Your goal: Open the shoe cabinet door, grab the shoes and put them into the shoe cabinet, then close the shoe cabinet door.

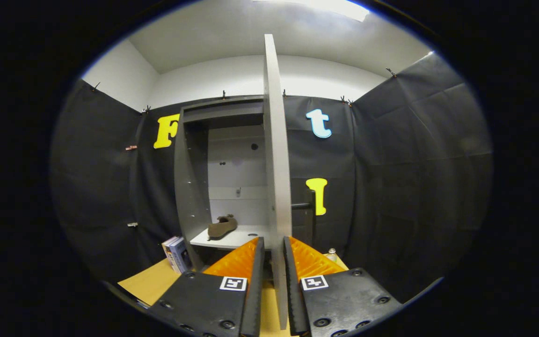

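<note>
The grey shoe cabinet (190, 187) stands open against the booth wall. A brown shoe (222, 226) lies on its white lower shelf (232, 239). The cabinet door (276, 154) is swung out edge-on toward me, with its dark handle (303, 206) on the right face. My gripper (274, 255) straddles the door's lower edge. The right finger lies against the door, while a thin gap shows between the left finger and the door. The fingers are set narrowly apart and hold nothing else.
A few books (176, 253) lean by the cabinet's left foot on the yellow tabletop (150, 283). A small bottle (331, 254) stands just beyond the right finger. Black cloth walls close in on both sides.
</note>
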### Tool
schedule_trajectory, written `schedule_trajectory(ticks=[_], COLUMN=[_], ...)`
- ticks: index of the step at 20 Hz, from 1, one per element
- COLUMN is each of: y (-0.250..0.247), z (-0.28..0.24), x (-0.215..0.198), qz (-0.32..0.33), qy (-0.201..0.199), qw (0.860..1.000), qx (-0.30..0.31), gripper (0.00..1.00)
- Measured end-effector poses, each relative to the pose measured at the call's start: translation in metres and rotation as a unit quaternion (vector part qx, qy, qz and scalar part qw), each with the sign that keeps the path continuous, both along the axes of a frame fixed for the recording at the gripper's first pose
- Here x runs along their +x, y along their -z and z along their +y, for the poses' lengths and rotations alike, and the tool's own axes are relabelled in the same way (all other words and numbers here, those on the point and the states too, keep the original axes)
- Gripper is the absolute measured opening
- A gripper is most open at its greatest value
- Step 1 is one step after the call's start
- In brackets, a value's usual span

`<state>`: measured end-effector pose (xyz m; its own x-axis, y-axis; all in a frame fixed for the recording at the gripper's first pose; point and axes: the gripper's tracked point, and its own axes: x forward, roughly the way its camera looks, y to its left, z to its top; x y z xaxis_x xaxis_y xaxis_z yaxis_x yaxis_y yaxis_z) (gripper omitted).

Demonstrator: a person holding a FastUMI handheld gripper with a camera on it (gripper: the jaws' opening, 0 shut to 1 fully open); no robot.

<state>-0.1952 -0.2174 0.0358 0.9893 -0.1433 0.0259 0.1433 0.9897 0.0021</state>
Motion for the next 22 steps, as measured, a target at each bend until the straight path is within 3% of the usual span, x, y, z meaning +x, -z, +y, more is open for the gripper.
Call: schedule_trajectory(ticks=[7, 12, 18, 22], y=[0.043, 0.119, 0.235, 0.33], z=[0.086, 0.147, 0.191, 0.195], x=[0.031, 0.07, 0.105, 0.102], qz=[0.044, 0.125, 0.234, 0.332], qy=[-0.02, -0.039, -0.048, -0.033], qw=[0.999, 0.991, 0.971, 0.942], qx=[0.007, 0.009, 0.013, 0.03], gripper=[0.25, 0.25, 0.25, 0.26])
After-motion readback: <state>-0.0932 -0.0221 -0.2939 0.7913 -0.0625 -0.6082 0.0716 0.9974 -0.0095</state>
